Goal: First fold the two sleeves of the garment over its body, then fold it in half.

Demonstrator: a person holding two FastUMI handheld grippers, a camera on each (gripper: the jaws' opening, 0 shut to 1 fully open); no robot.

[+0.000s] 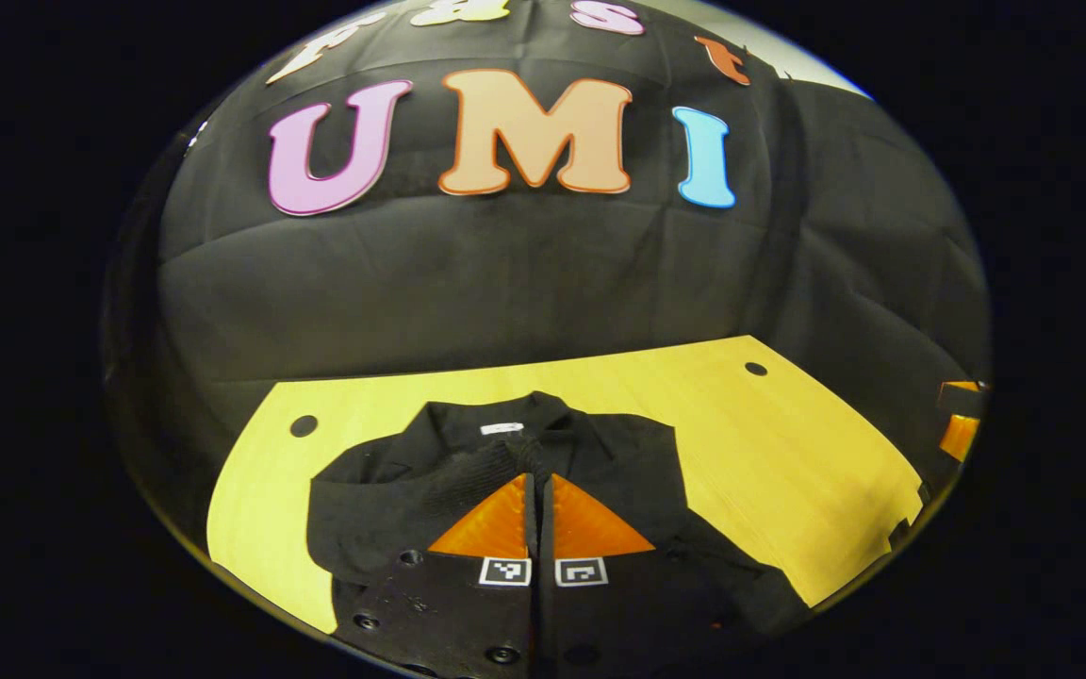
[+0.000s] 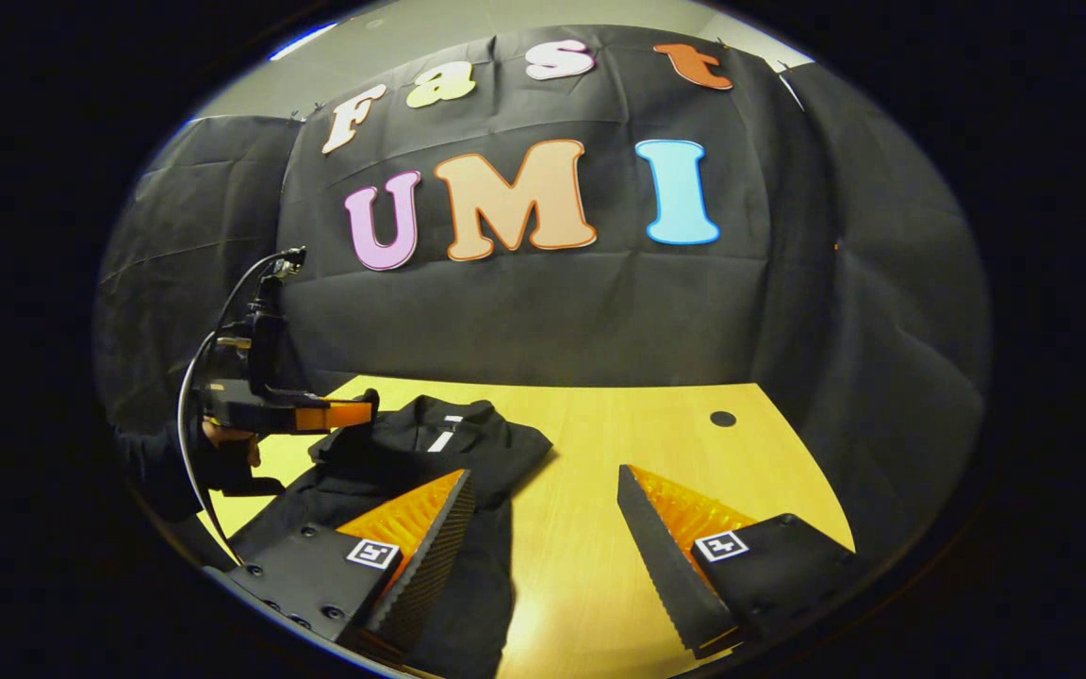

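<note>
The garment [image 1: 468,481] is black all over, plain, with a small white tag [image 1: 501,428] at the collar; in the right gripper view the same tag [image 2: 447,434] reads as a thin white stripe. One sleeve [image 1: 468,476] seems to carry a finer, knit-like weave, though the dim light makes that hard to confirm. The surface [image 1: 769,453] is a warm yellow with faint pale grain and two round dark holes [image 1: 304,425]. On the bodies of both tongs sit small square markers [image 1: 505,571] patterned in black and white. A dark sleeve [image 2: 152,462] covers the person's arm at the left of the right gripper view.
</note>
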